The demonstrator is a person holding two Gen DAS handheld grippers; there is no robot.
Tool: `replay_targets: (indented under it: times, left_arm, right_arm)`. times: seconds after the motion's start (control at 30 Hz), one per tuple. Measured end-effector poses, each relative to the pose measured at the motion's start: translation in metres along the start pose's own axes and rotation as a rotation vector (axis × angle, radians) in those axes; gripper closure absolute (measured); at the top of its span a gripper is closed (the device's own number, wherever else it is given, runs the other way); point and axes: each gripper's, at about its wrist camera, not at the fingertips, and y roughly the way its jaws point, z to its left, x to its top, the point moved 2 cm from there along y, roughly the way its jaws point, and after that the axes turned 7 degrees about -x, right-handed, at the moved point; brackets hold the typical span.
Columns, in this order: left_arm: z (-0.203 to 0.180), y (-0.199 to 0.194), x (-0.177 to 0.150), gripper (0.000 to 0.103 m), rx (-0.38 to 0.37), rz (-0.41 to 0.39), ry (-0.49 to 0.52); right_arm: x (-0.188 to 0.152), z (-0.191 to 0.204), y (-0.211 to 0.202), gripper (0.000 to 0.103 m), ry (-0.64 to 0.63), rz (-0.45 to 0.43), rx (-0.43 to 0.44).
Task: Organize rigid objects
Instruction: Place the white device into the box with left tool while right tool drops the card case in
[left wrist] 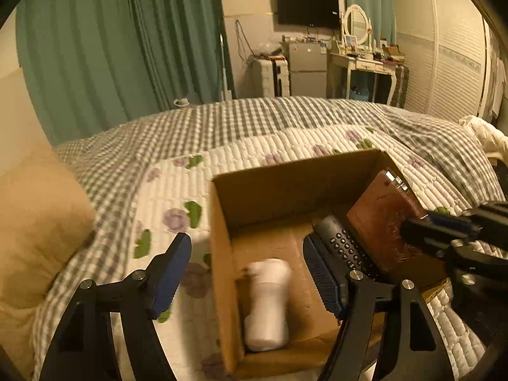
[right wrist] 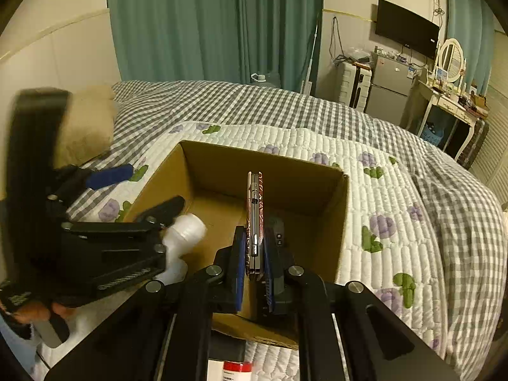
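1. Bedroom with green curtains behind; your work sits on a bed [right wrist: 397, 171] under a quilted floral cover, with a cardboard box [right wrist: 203, 155] open just ahead of both tools.
2. Your left hand-held gripper [left wrist: 247, 270] is spread wide, pads pressing nothing. A white bottle [left wrist: 268, 304] lies blurred on the box floor between and just below its fingers, so it looks freshly let go.
3. Your right hand-held gripper [right wrist: 254, 260] is pressed together on a flat, patterned reddish-brown case [right wrist: 254, 209], held edge-up and reaching into the middle of the box.
4. From the left wrist view, that case [left wrist: 381, 222] leans inside the box's right half, and a black remote control [left wrist: 343, 241] rests against it, touching your left tool's right finger.
5. Done so far, by my reading: bottle and remote are in the box. The case is over the box but not released.
6. Left to do: set the case down and let go. A red-capped container [right wrist: 236, 370] shows below your right tool, outside the box, likely waiting.
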Motion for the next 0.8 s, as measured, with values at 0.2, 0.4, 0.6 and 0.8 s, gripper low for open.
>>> replay_targets:
  times: [0.2, 0.4, 0.6, 0.8]
  left_arm:
    - [0.021, -0.026, -0.005, 0.022, 0.038, -0.035, -0.051]
    - [0.031, -0.062, -0.013, 0.007, 0.063, -0.068, -0.100]
    - [0.023, -0.097, -0.026, 0.002, 0.066, -0.091, -0.115]
    - [0.007, -0.117, -0.055, 0.000, 0.046, -0.089, -0.138]
  right_arm:
    - [-0.002, 0.007, 0.002, 0.078, 0.007, -0.001, 0.018]
    - [0.001, 0.000, -0.041, 0.052, 0.006, -0.052, -0.028]
    - [-0.008, -0.004, -0.099, 0.018, -0.010, -0.091, -0.119]
    - [-0.046, -0.002, -0.130, 0.008, -0.014, -0.063, -0.142]
